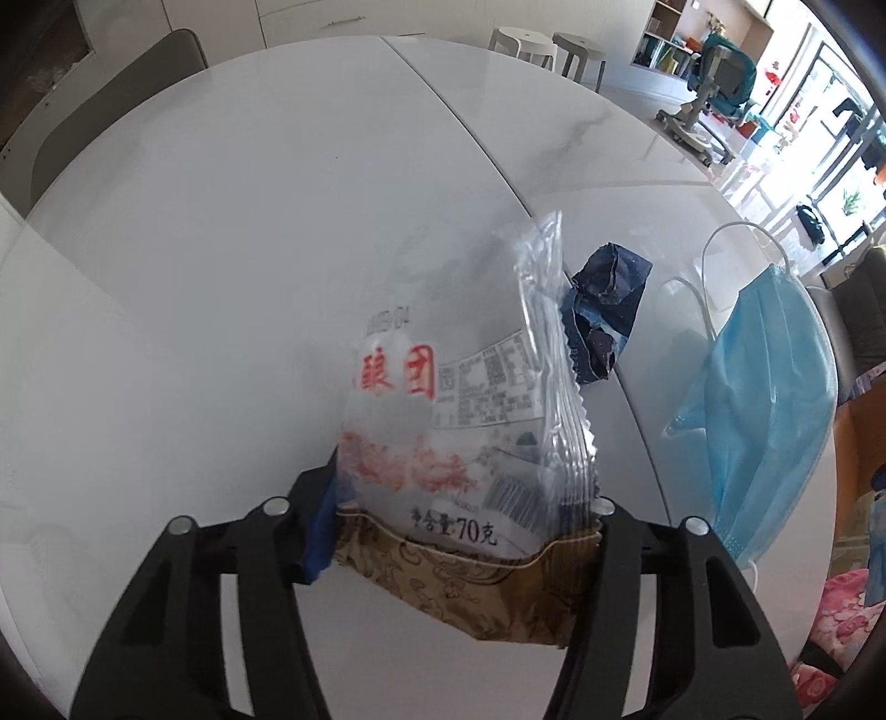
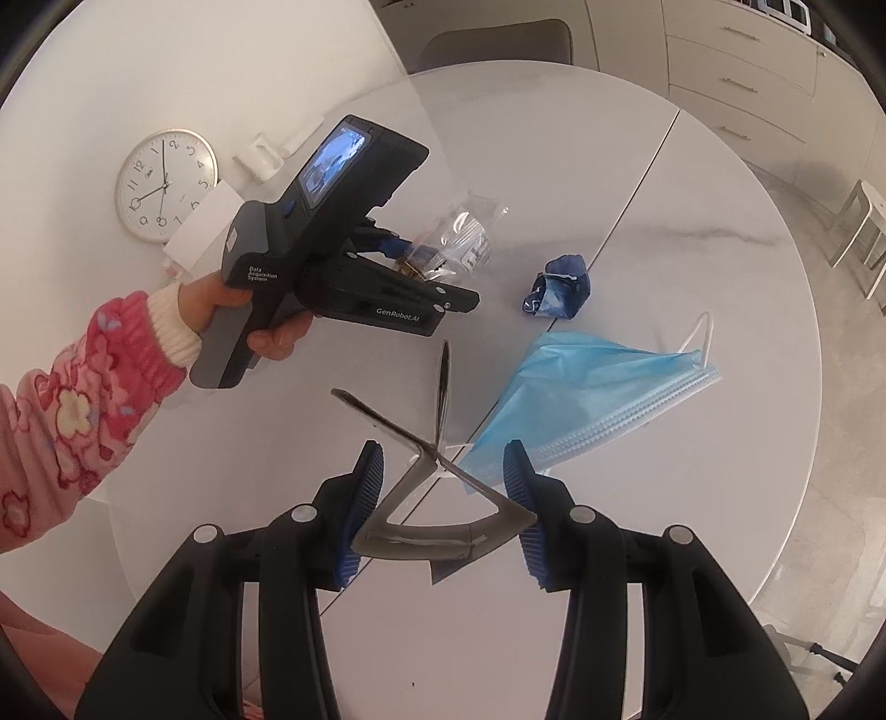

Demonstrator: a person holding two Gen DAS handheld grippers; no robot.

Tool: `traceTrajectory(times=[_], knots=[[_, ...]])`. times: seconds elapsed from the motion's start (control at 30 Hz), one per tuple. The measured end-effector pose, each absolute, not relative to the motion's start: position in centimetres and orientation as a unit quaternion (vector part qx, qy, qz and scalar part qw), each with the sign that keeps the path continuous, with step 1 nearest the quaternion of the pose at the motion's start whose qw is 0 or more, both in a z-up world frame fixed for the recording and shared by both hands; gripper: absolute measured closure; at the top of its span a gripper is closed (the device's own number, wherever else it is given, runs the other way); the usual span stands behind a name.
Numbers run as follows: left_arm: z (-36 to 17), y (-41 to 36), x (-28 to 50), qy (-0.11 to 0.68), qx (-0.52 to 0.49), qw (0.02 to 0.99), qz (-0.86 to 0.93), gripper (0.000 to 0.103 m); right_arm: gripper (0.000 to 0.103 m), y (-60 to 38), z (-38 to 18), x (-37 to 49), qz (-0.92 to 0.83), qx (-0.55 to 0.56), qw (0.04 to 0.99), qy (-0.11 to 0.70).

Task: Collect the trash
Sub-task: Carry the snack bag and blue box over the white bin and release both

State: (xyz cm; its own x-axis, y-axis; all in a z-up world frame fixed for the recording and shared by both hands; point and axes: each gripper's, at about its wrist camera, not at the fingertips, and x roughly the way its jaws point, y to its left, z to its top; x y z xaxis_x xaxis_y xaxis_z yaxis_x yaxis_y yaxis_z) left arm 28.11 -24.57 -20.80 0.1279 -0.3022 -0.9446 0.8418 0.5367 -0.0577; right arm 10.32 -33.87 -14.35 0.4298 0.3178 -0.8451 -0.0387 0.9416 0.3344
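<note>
My left gripper (image 1: 465,526) is shut on a clear snack wrapper (image 1: 459,410) with red print and a gold base, held above the white round table (image 1: 221,249). It also shows in the right wrist view (image 2: 421,266), holding the wrapper (image 2: 470,232). A crumpled dark blue wrapper (image 1: 606,310) (image 2: 559,288) lies on the table. A light blue face mask (image 1: 769,410) (image 2: 587,393) lies near the table edge. My right gripper (image 2: 443,509) holds a grey folded strip of packaging (image 2: 421,482) between its blue pads (image 2: 365,498), above the table.
A wall clock (image 2: 165,185) and white items lie at the table's left side. A grey chair (image 2: 498,44) stands behind the table, stools (image 1: 548,47) and a desk chair (image 1: 720,83) farther off. Cabinets (image 2: 736,66) line the wall.
</note>
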Motion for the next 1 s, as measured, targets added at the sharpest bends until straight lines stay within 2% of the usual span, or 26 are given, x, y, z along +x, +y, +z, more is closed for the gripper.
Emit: traceTrajectory(times=[0.03,0.1,0.27,0.5,0.77,1.0], knots=[[-20.7,-24.4,27.9,0.522,0.257,0.707,-0.402,0.065,0.057,-33.9,-14.2,10.3,0.108,0.133,0.836,0.522],[-20.5,-23.8,27.8,0.525,0.247,0.714,-0.391,0.067,0.057,-34.0,-13.8,10.2,0.112,0.131,0.838,0.518],[-18.8,-23.1,26.1,0.522,0.228,0.735,-0.368,0.067,0.057,-34.8,-12.5,9.1,0.118,0.130,0.845,0.504],[-13.8,-20.7,21.7,0.503,0.186,0.775,-0.334,0.067,0.057,-37.3,-10.4,5.7,0.117,0.136,0.854,0.488],[-9.7,-22.1,12.6,0.496,0.155,0.795,-0.313,0.066,0.057,-43.2,-9.9,-0.2,0.095,0.136,0.852,0.497],[-8.0,-26.5,2.8,0.497,0.111,0.808,-0.297,0.065,0.057,-49.7,-12.5,-5.3,0.099,0.112,0.835,0.529]])
